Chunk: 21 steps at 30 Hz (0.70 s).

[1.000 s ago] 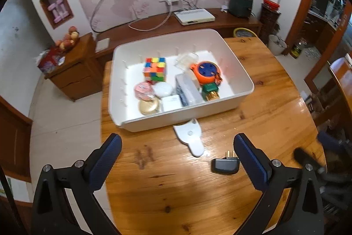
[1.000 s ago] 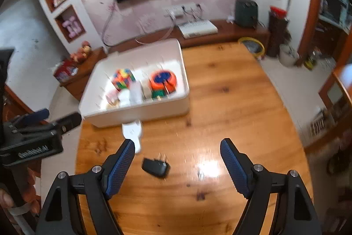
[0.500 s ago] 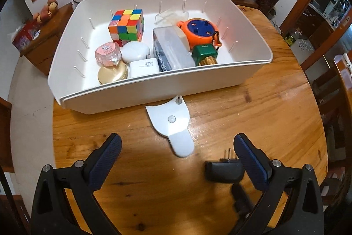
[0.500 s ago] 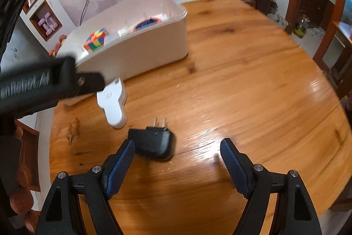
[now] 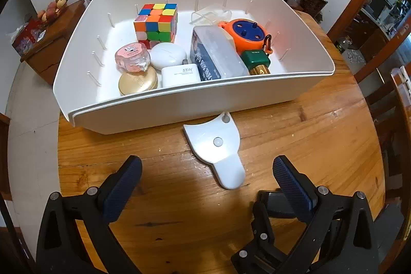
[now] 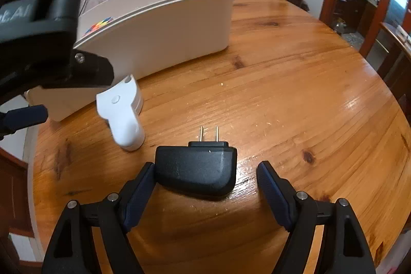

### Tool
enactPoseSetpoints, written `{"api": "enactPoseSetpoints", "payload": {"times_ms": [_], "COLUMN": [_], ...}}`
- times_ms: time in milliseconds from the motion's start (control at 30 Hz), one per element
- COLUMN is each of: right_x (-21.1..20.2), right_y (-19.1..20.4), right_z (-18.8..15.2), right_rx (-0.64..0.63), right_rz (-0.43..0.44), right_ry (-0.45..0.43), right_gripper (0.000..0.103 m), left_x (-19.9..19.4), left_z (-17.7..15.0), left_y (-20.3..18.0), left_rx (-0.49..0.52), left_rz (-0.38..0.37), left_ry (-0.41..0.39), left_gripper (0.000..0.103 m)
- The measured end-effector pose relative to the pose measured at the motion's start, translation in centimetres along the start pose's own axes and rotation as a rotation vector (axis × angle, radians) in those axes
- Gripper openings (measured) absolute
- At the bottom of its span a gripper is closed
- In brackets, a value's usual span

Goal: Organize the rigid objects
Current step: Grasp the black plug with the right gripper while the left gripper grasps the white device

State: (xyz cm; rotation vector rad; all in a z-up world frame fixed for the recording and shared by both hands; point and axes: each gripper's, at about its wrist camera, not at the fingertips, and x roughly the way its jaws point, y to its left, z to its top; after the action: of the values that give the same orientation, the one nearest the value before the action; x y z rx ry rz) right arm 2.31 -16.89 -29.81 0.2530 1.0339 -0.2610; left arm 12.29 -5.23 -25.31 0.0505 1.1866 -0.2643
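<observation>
A black plug adapter [image 6: 197, 168] lies on the wooden table [image 6: 295, 94], prongs pointing away, between the fingers of my right gripper [image 6: 205, 194]. That gripper is open: its left finger is at the adapter's side, its right finger stands apart. A white flat gadget [image 5: 215, 145] lies in front of the white bin [image 5: 179, 107]. Its narrow end reaches between the fingers of my open left gripper [image 5: 206, 186], which touches nothing. In the left wrist view the adapter [image 5: 274, 202] is mostly hidden behind my right finger.
The bin holds a colour cube [image 5: 156, 22], an orange round device [image 5: 245, 34], a blue box [image 5: 215, 55], a white charger [image 5: 181, 75], a gold tin [image 5: 138, 81] and other small items. A chair [image 5: 395, 107] stands at the table's right edge.
Both grippers have come down toward the table. The right one has closed in on the black adapter, which now lies between its fingers. The left one has neared the white gadget.
</observation>
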Motion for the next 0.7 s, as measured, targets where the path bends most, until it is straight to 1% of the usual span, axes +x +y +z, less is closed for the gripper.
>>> {"api": "enactPoseSetpoints", "payload": {"times_ms": [67,100,133,167,200,300,433,567,700], "right_x": [0.0,-0.1,-0.2,-0.4,-0.5,-0.8,-1.2,-1.5,-1.6], "right_y": [0.1,0.1,0.2,0.2,-0.2,-1.1,-2.2,-2.4,-2.7], "right_z": [-0.1,-0.2,-0.4,-0.5,-0.6,-1.0,-1.3,-1.5,-1.6], "right_rx": [-0.005,-0.012,-0.025,-0.039,-0.032,-0.019,-0.013,-0.014,-0.014], "right_rz": [-0.004,-0.002,0.006,0.000,0.012,0.005,0.001,0.002,0.005], "right_ry": [-0.016,-0.025,-0.038,-0.038,-0.037,-0.039,-0.031,-0.025,-0.017], "right_gripper": [0.079,0.070,0.064,0.064,0.064,0.064,0.064,0.064,0.064], "left_x": [0.2,0.3,0.3,0.4,0.6,1.4,3.0,4.5,5.3], "left_z": [0.0,0.0,0.0,0.0,0.1,0.2,0.4,0.7,0.5], "left_y": [0.1,0.1,0.1,0.1,0.1,0.0,-0.3,-0.6,-0.4], "left_rx": [-0.009,-0.014,-0.019,-0.025,-0.030,-0.058,-0.105,-0.162,-0.216], "left_rz": [-0.006,-0.006,-0.007,-0.006,-0.005,0.006,0.058,0.116,0.150], "left_ry": [0.006,0.010,0.010,0.010,0.011,0.022,0.032,0.035,0.048], "left_gripper": [0.102,0.102,0.102,0.102,0.102,0.102,0.102,0.101,0.101]}}
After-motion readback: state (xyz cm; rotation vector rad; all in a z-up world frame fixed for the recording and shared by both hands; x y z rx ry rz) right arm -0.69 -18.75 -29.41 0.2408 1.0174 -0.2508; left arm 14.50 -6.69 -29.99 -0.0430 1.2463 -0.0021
